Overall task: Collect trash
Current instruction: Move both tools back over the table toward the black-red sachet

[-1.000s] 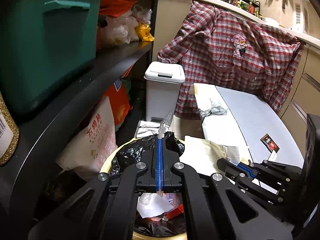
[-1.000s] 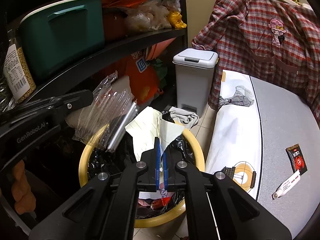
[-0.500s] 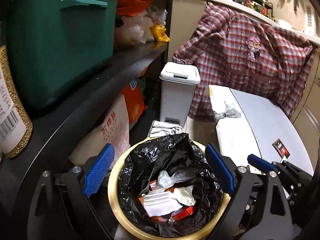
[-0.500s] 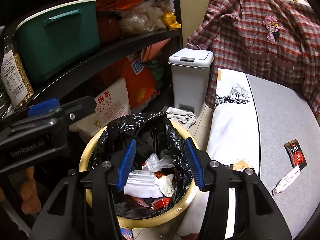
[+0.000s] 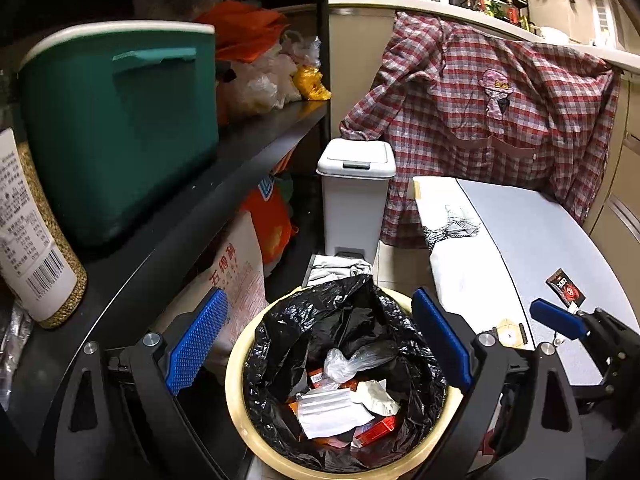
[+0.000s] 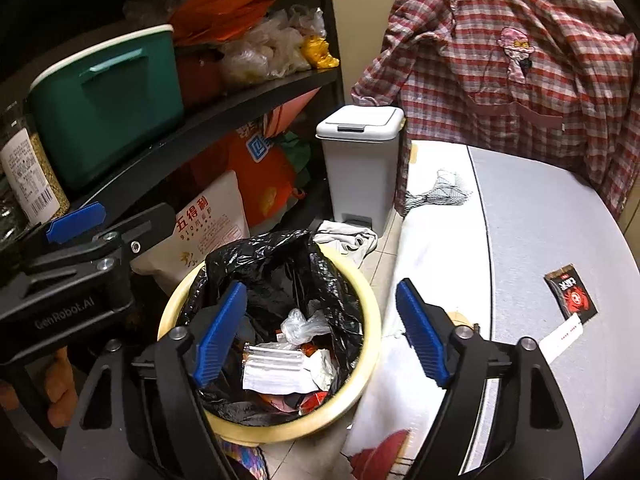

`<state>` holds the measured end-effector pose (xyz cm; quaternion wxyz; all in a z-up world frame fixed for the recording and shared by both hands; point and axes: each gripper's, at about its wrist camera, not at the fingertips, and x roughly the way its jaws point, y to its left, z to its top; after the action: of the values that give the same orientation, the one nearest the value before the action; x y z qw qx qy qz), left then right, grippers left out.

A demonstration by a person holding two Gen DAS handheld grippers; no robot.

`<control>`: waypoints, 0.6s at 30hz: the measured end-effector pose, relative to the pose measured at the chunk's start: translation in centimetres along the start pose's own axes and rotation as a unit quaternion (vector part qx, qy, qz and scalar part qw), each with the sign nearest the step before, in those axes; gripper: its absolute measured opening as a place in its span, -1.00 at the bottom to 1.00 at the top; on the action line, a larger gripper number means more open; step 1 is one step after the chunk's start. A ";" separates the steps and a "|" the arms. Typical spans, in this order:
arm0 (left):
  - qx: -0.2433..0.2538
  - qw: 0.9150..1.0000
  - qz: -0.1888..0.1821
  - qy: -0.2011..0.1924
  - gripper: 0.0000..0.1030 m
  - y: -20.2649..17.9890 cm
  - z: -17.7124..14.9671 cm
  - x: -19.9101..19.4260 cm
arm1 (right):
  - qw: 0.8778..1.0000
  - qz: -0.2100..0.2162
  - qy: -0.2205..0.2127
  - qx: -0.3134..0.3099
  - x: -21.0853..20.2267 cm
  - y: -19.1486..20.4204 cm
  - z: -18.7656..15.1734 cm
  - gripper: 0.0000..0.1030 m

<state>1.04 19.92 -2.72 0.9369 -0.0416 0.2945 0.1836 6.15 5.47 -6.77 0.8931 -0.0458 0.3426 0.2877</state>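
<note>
Both grippers hang over the round cream-rimmed wastebasket (image 5: 240,400), its crinkled black liner bag (image 5: 352,312) bunched up at the back. The left gripper (image 5: 318,344) has its ribbed blue pads spread wide with nothing between them, the basket's mouth framed right in the gap. The right gripper (image 6: 322,328) is likewise spread and empty, one finger over the basket, the other over the table (image 6: 540,216) edge. The trash (image 5: 344,404) lies down in the liner: crumpled white paper, a clear plastic wrapper, red packaging. On the grey table well to the right sits a black-and-red sachet (image 6: 570,298) beside a white slip (image 6: 562,338).
</note>
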 end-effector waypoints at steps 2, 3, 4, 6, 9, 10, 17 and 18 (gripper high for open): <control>0.005 1.000 -0.002 -0.007 0.79 -0.6 0.1 -0.5 | 1.000 0.001 0.002 0.003 -0.6 -0.6 0.1 0.63; 0.008 1.000 -0.004 -0.012 0.82 -0.9 0.2 -0.9 | 1.000 0.001 0.000 0.004 -0.9 -0.8 0.1 0.63; 0.009 1.000 -0.005 -0.015 0.82 -1.1 0.1 -1.1 | 1.000 -0.001 -0.002 0.004 -1.4 -1.1 0.1 0.66; 0.015 1.000 -0.006 -0.022 0.82 -1.9 0.3 -1.6 | 1.000 -0.005 -0.006 0.004 -2.2 -1.6 0.0 0.69; 0.022 0.999 -0.016 -0.033 0.82 -3.1 0.8 -2.6 | 1.000 -0.015 -0.018 0.007 -3.3 -2.3 -0.1 0.72; 0.025 0.999 -0.019 -0.039 0.82 -3.5 0.9 -3.0 | 1.000 -0.020 -0.022 0.008 -3.8 -2.7 0.0 0.72; 0.026 0.997 -0.040 -0.061 0.85 -5.9 1.4 -4.2 | 0.997 -0.054 -0.056 0.018 -7.0 -6.2 0.7 0.74; 0.025 0.997 -0.043 -0.062 0.85 -6.5 1.4 -4.1 | 0.996 -0.060 -0.059 0.020 -7.3 -6.8 0.7 0.74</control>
<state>1.07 12.80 0.59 0.9613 -0.0194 0.2378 0.1376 5.86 -3.52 -2.33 0.9283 -0.0315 0.2916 0.2288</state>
